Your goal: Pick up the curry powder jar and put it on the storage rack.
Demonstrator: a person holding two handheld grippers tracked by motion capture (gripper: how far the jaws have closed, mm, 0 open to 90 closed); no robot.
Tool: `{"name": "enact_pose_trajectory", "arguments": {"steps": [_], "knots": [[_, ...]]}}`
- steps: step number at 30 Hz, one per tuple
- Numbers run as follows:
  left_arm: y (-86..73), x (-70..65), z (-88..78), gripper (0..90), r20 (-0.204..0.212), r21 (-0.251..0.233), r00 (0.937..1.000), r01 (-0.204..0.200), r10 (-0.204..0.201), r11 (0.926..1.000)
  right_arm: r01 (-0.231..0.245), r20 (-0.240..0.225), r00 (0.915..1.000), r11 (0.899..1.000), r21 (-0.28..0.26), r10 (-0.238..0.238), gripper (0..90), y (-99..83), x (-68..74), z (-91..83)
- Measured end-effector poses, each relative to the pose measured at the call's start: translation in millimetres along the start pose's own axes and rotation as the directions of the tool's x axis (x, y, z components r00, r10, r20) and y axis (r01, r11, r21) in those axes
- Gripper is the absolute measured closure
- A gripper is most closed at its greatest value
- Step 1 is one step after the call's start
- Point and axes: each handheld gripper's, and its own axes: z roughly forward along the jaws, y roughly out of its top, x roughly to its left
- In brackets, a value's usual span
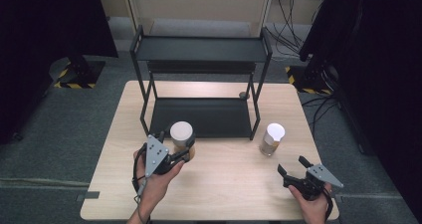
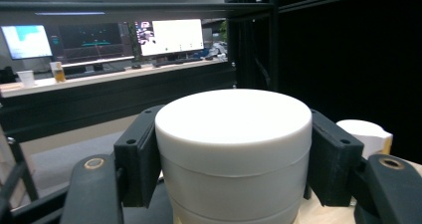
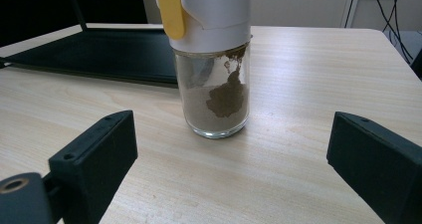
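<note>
A jar with a wide white lid stands upright near the front left of the worktop, just before the black rack's lower shelf. Its body below the lid looks amber-brown. The left tool clamps its lid on 2 sides.

Your left hand enters from the bottom edge and carries the left gripper just in front of the black rack, near its lower shelf's front left corner. Its two jaws are clamped on either side of the white-lidded jar, pads pressed flat against the lid. Your right hand rests lower and well to the right of the rack, holding the right gripper level. Its jaws stand wide apart with nothing between them, and both point up toward the rack's right front leg.
</note>
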Motion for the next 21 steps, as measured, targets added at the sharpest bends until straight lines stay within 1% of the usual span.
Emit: {"name": "enact_pose_trajectory", "arguments": {"steps": [8, 13, 21], "knots": [[5.0, 3.4, 4.4, 32.9, -0.037, -0.023, 0.9993, 0.001, -0.002, 0.9997, -0.004, -0.001, 1.0, 1.0, 0.001, 0.004, 6.1, 0.2, -0.3, 0.0], [6.6, 5.5, 6.8, 32.9, -0.062, -0.037, 0.998, 0.008, -0.01, 0.9993, -0.005, -0.001, 1.0, 1.0, 0.0, 0.005, 6.1, 0.0, -0.5, 0.0], [14.1, 9.8, 12.3, 32.9, -0.096, -0.055, 0.9953, 0.008, -0.013, 0.9985, -0.005, -0.002, 1.0, 1.0, -0.001, 0.005, 6.1, -0.3, -0.5, -0.2]]}}
